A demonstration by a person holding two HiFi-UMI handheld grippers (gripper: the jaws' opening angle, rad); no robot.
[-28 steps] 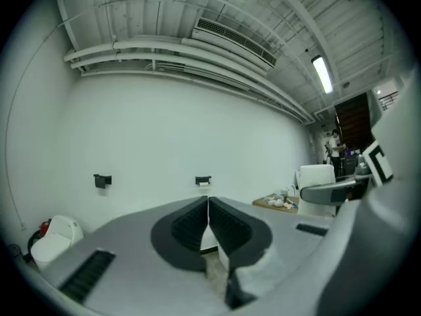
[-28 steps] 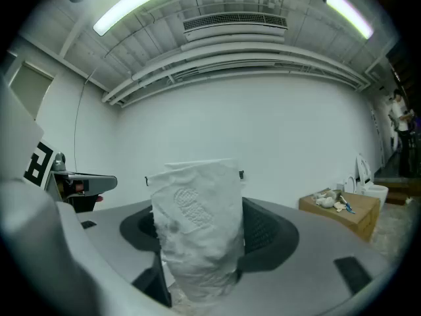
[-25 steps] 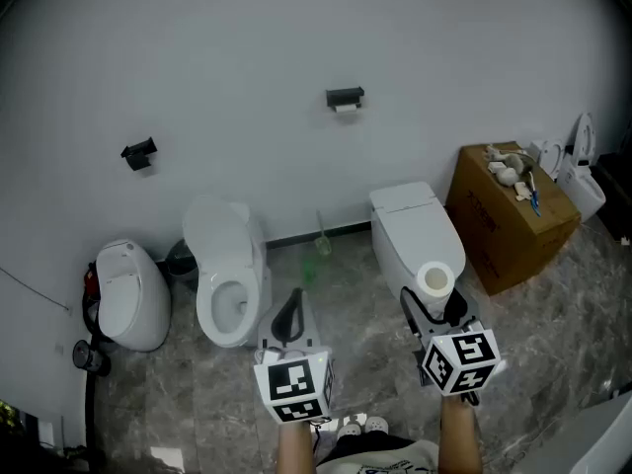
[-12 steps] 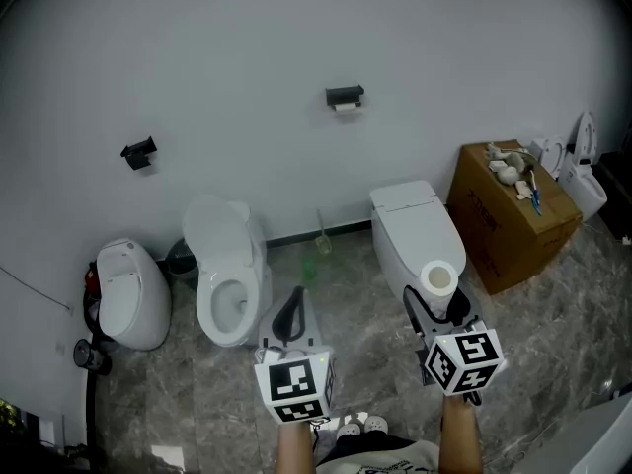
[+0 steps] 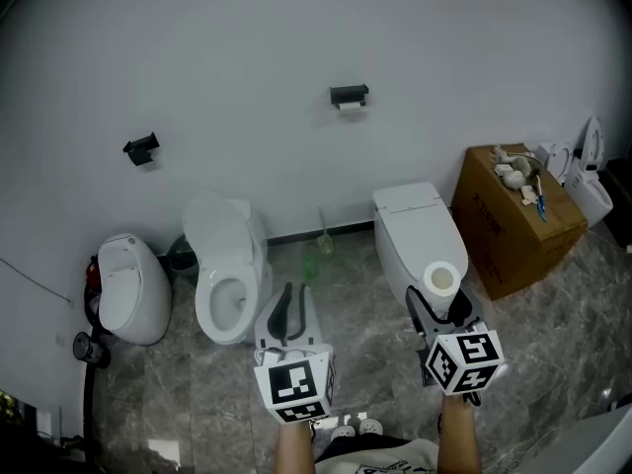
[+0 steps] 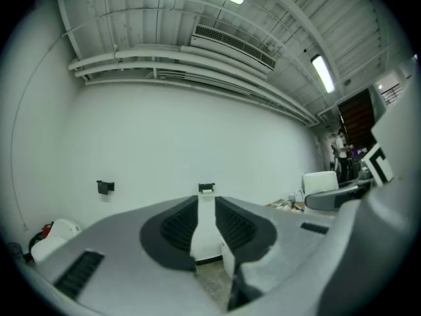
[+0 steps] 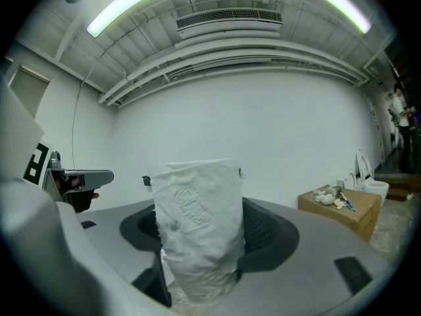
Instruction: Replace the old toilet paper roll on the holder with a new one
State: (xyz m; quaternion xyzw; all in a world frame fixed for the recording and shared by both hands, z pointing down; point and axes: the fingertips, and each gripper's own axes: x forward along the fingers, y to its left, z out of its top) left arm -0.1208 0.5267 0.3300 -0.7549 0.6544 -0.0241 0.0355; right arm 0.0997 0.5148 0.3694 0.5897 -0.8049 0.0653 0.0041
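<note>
Since a second ago the left gripper (image 5: 295, 300) is opening its jaws on nothing, while the right gripper (image 5: 440, 302) at lower right clamps the new roll (image 5: 441, 278), light, soft, easily crushed paper best held gently across its sides, well apart from the holder (image 5: 349, 94) at upper centre.

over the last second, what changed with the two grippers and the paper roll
The left gripper is opening its jaws: they were together a second ago and now show a narrow gap, with nothing between them. Nothing was picked up or let go. The right gripper stays shut on the white toilet paper roll, and the black wall holder is as it was.
</note>
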